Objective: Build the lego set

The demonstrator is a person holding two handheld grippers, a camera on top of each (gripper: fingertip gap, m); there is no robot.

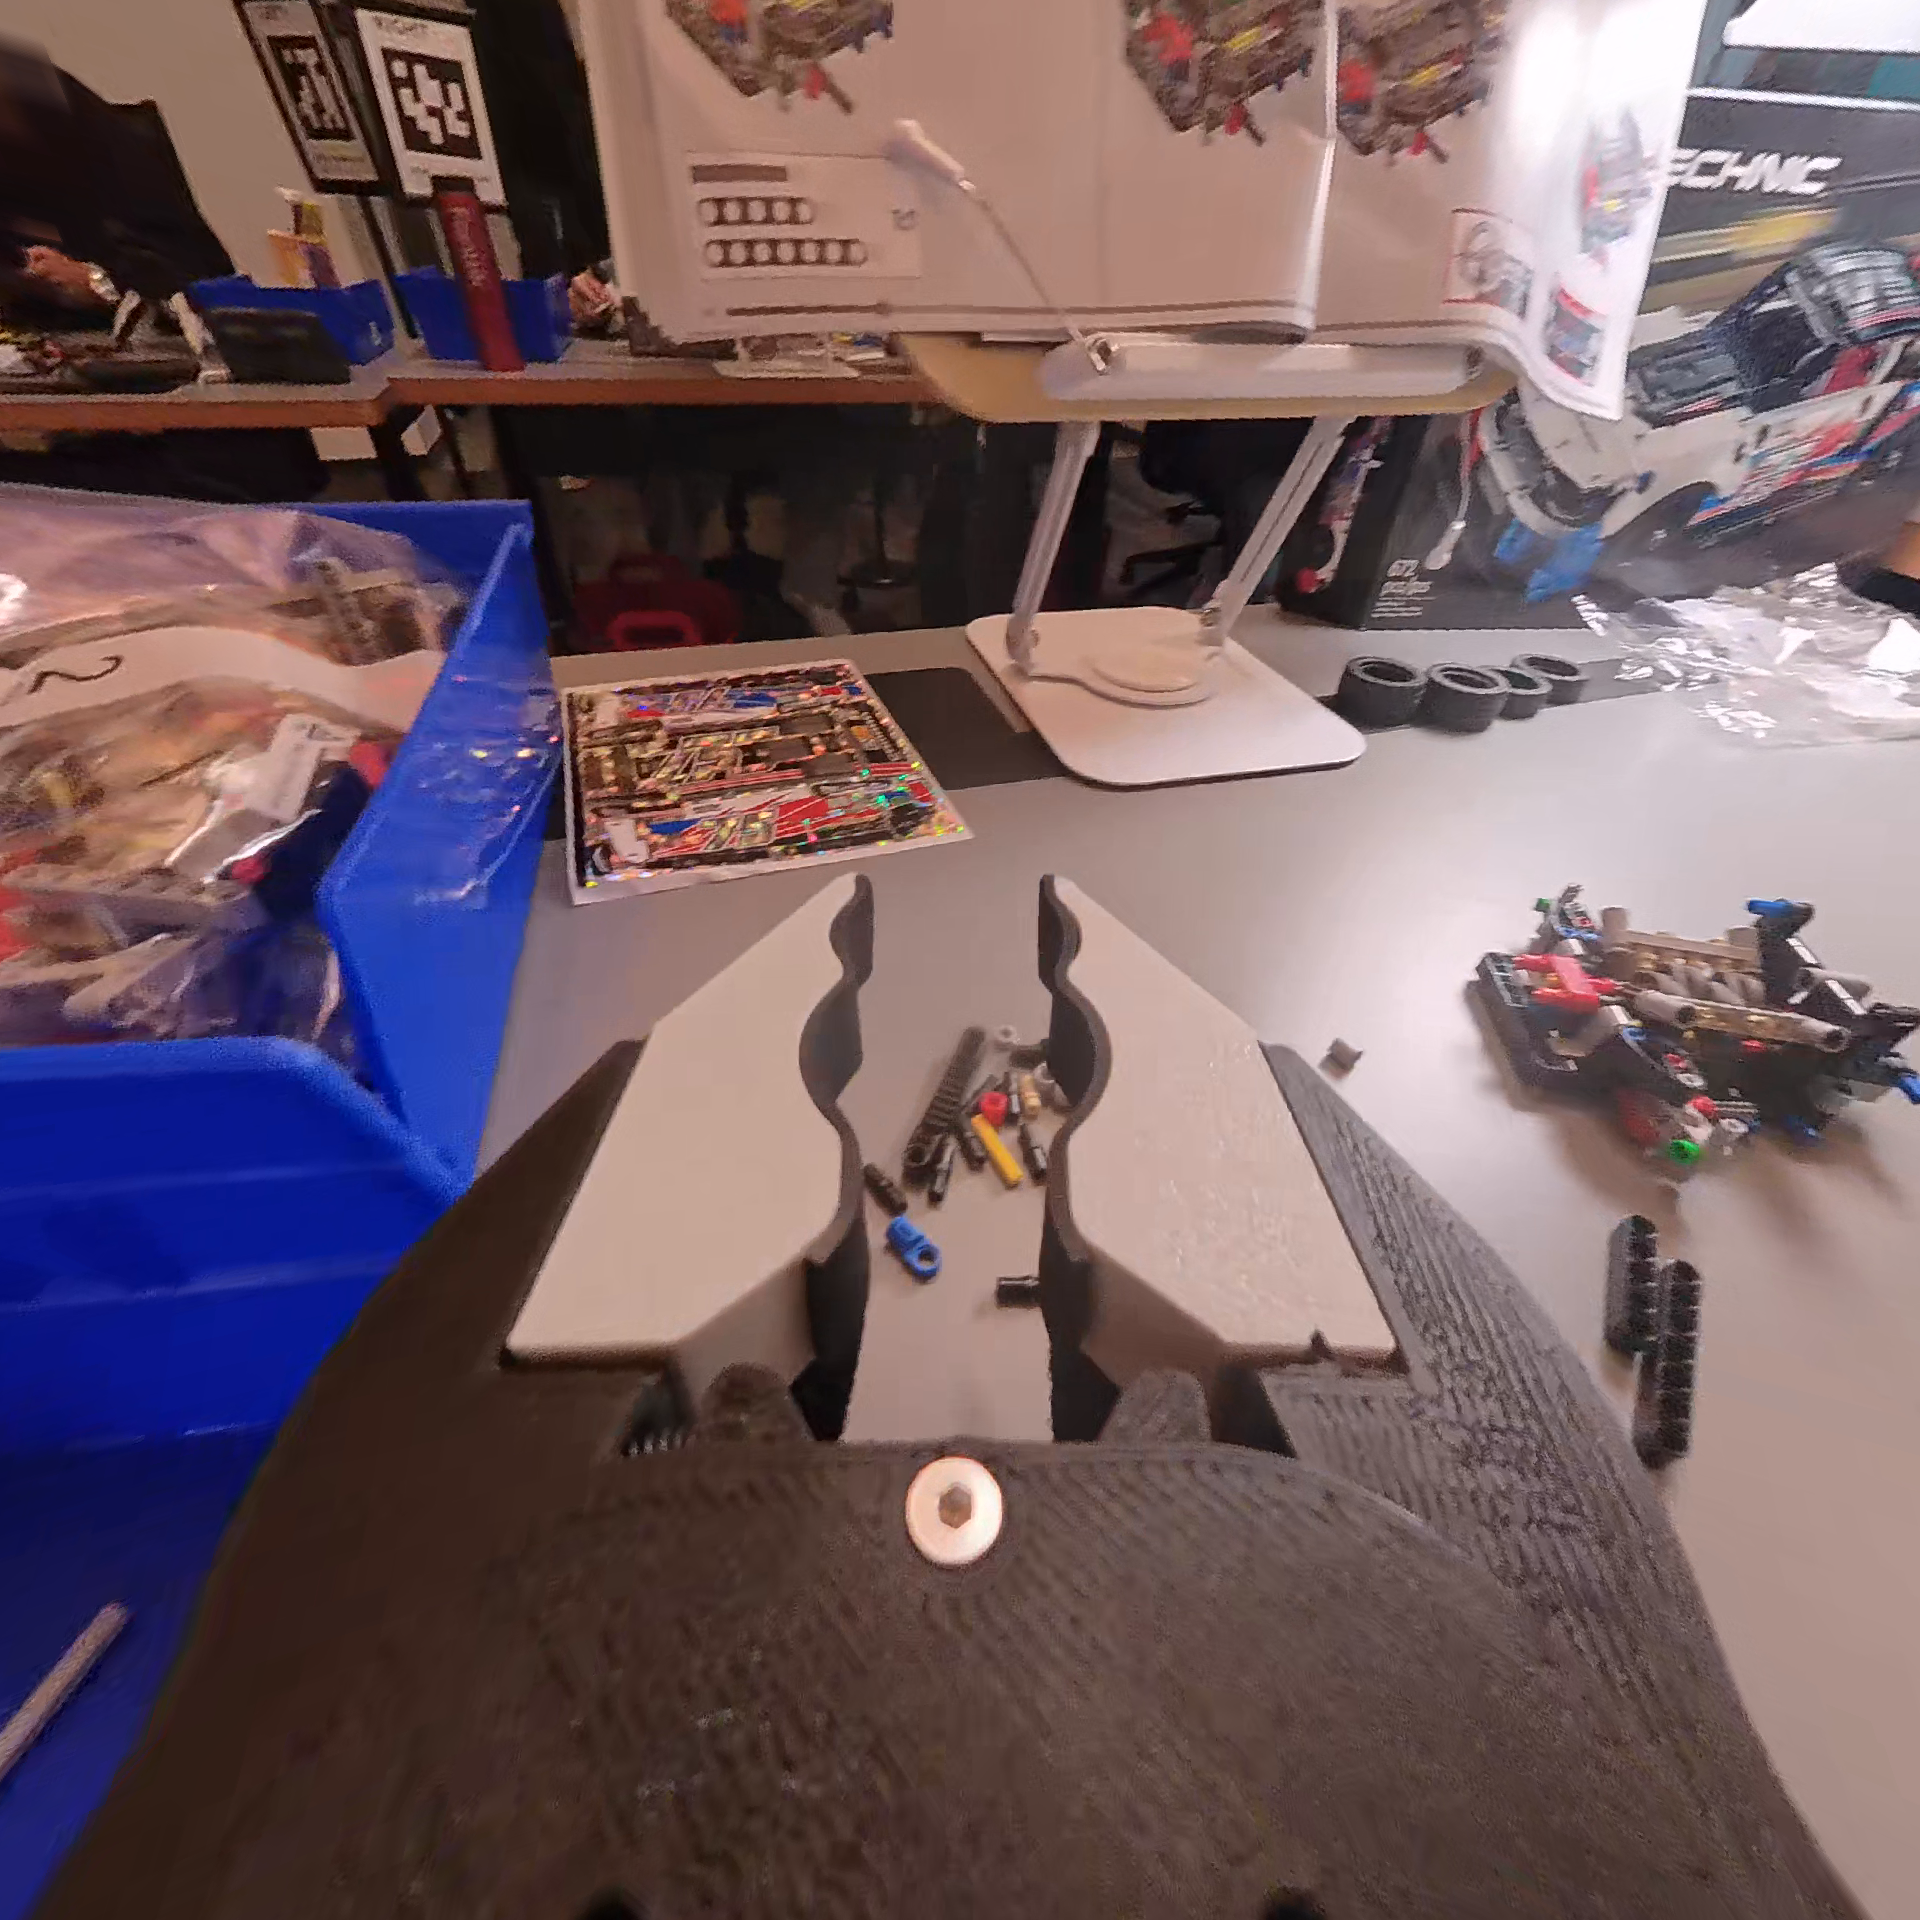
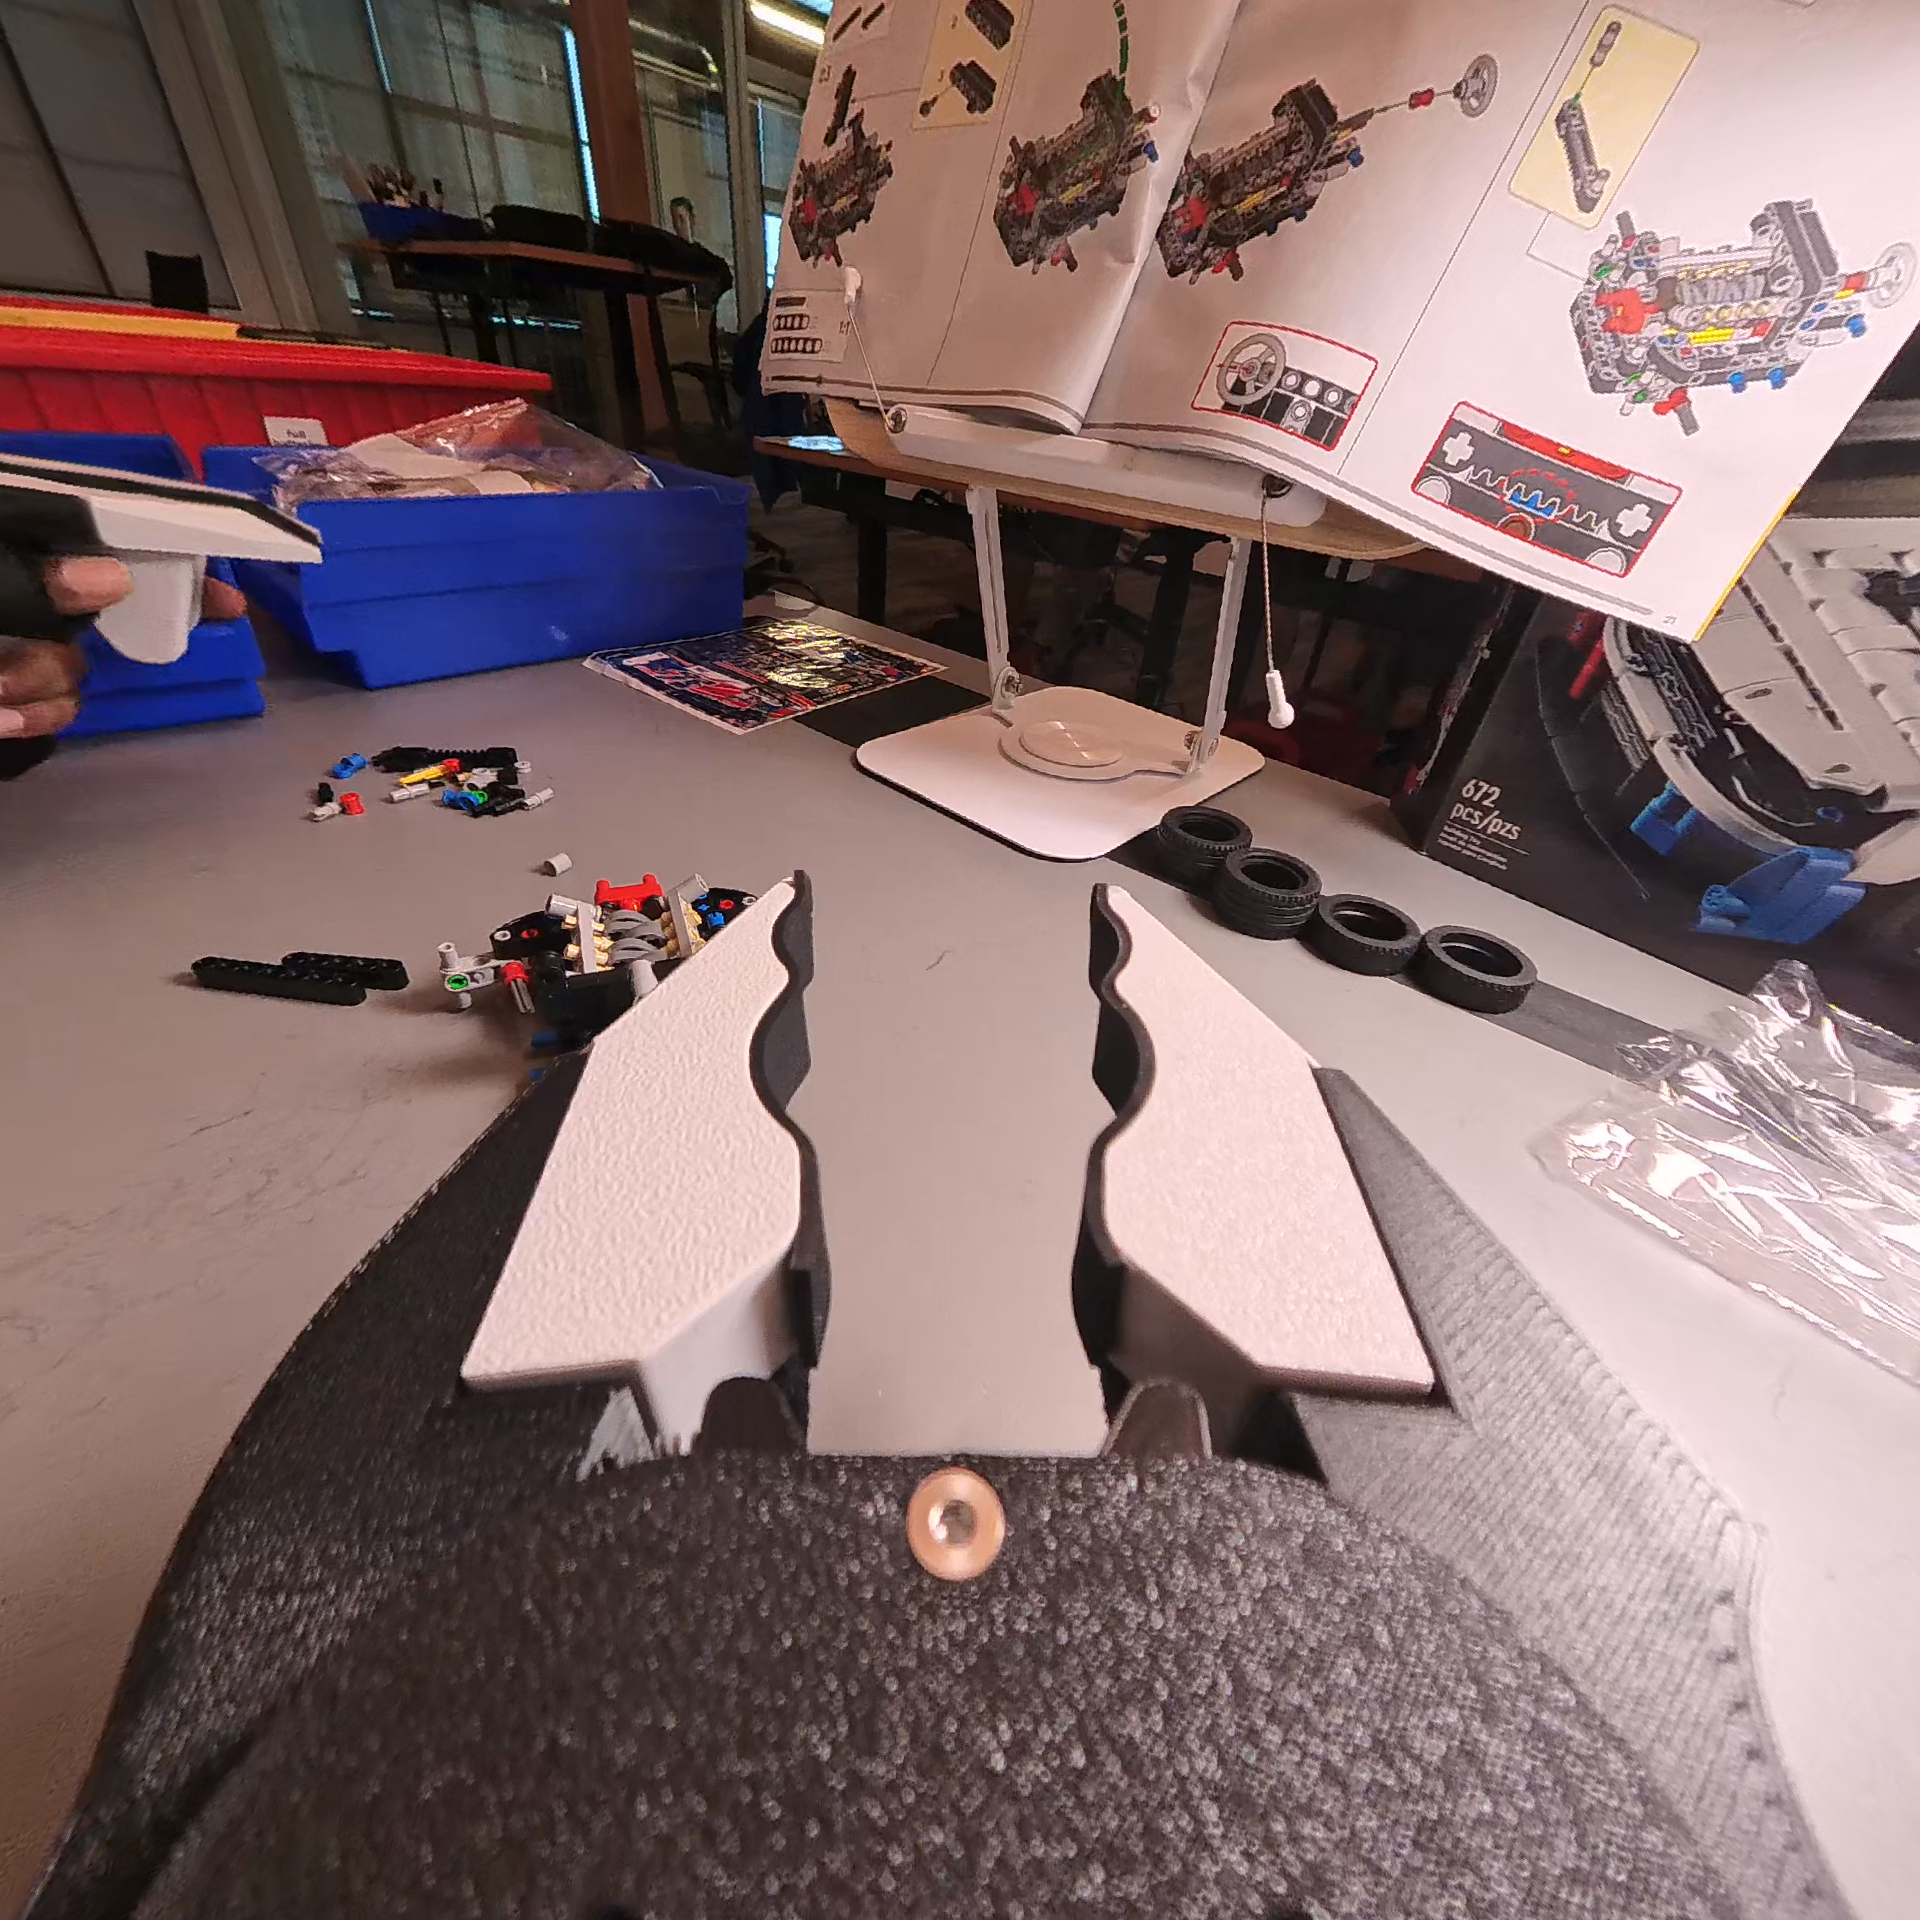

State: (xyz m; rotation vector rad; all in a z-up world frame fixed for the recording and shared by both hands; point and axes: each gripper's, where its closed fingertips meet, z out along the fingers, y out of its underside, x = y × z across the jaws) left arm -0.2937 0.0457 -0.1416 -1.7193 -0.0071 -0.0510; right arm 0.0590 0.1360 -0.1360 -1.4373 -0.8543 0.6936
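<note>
Left wrist view: a smooth grey table [image 1: 1299, 883] in a workshop holds a blue plastic bin [image 1: 416, 883] of crinkled bags, a glossy sticker sheet [image 1: 748, 774] and a white book stand [image 1: 1164, 707]. The left gripper [image 1: 951, 904], matte grey fingers with wavy black pads, is spread apart and holds nothing, hovering over small loose pieces [image 1: 977, 1122]. The partly built lego model [image 1: 1694, 1023] sits to the right.

Right wrist view: the right gripper [image 2: 951, 899] is likewise spread apart and empty above bare table. The model [image 2: 592, 951] lies just left of its left finger; four rubber tyres [image 2: 1351, 925] line up to the right, beside crumpled clear plastic [image 2: 1766, 1153].
</note>
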